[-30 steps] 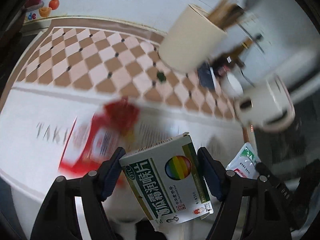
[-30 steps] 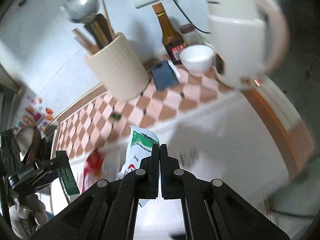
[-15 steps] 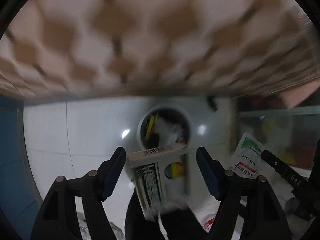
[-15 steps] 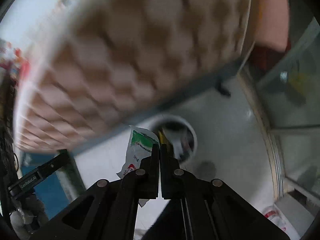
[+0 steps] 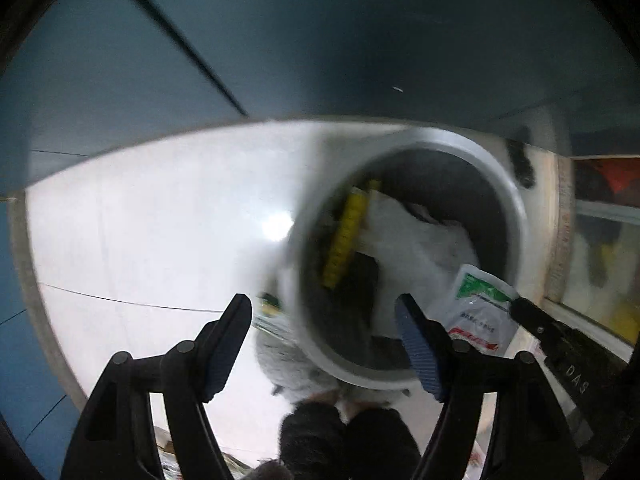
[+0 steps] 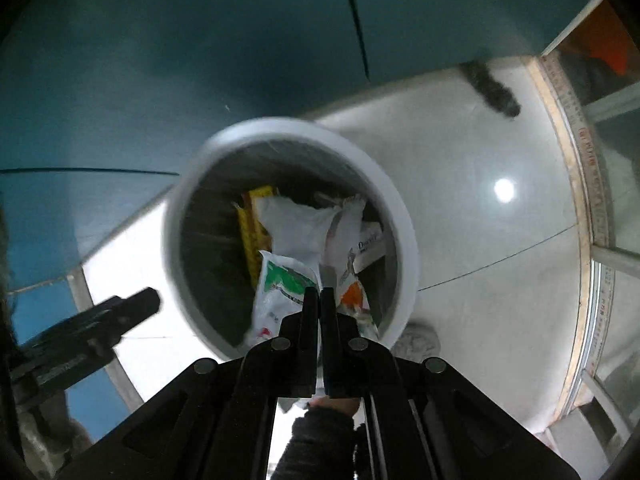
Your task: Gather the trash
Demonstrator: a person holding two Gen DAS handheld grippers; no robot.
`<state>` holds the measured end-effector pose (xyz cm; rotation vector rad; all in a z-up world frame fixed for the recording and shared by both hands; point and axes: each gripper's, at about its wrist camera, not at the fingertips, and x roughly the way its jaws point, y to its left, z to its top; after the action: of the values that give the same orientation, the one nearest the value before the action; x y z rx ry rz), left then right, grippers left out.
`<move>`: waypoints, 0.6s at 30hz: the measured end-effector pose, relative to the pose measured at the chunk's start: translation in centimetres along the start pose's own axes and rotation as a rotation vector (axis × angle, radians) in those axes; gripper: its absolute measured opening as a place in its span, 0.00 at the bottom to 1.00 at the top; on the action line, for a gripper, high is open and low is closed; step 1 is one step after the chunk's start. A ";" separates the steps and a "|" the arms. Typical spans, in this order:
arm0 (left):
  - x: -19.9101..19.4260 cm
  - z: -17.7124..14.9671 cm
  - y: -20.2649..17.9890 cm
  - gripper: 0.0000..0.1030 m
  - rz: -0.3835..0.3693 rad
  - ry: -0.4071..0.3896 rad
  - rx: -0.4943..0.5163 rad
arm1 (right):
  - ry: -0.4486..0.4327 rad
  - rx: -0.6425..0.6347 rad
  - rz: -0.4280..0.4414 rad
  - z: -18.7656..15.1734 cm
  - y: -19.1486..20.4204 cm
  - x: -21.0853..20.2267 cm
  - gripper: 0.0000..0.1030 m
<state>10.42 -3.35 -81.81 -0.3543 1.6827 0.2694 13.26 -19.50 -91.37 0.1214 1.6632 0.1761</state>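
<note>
A round white trash bin stands on the pale tiled floor, with a yellow strip, white bags and other packets inside. My left gripper is open and empty above the bin's near rim. A green and white box edge shows by the bin's outer wall, blurred. My right gripper is shut on a white sachet with green and red print, held over the bin's mouth. It also shows in the left wrist view.
Blue cabinet fronts rise behind the bin. A dark object lies on the floor at the back right. A wooden threshold and a glass door frame run along the right. A grey slipper is by the bin.
Both grippers swung down from the counter to the floor bin. The green and white box has left my left gripper, whose jaws are now empty. The right gripper still holds the sachet.
</note>
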 end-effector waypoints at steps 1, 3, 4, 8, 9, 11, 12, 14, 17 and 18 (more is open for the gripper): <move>-0.7 -0.3 0.4 0.71 0.029 -0.024 0.003 | 0.013 -0.022 -0.021 0.2 0.2 0.5 0.05; -2.2 -1.0 1.1 0.82 0.073 -0.060 0.010 | 0.007 -0.056 -0.055 0.5 0.2 0.1 0.51; -3.2 -1.2 1.5 0.99 0.083 -0.068 0.016 | -0.008 -0.065 -0.069 0.3 0.3 -0.9 0.71; -10.7 -3.5 1.9 1.00 0.103 -0.097 0.032 | -0.041 -0.123 -0.122 -1.1 1.4 -6.5 1.00; -12.8 -4.2 1.9 1.00 0.104 -0.107 0.036 | -0.045 -0.140 -0.128 -1.7 1.8 -8.3 1.00; -18.3 -5.9 2.0 1.00 0.088 -0.137 0.039 | -0.064 -0.164 -0.136 -2.9 2.5 -12.9 1.00; -21.2 -6.7 2.0 1.00 0.085 -0.153 0.039 | -0.078 -0.180 -0.137 -3.8 3.1 -16.0 1.00; -26.6 -8.1 1.8 1.00 0.068 -0.182 0.032 | -0.108 -0.194 -0.137 -5.0 4.4 -21.7 1.00; -34.7 -10.1 1.4 1.00 0.058 -0.240 0.037 | -0.155 -0.200 -0.115 -6.6 6.2 -30.1 1.00; -37.6 -10.6 1.3 1.00 0.049 -0.266 0.039 | -0.174 -0.197 -0.097 -7.1 6.8 -33.0 1.00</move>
<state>4.70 -3.24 -43.17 -0.2373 1.4341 0.3055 9.34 -19.24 -57.15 -0.0902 1.4664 0.2479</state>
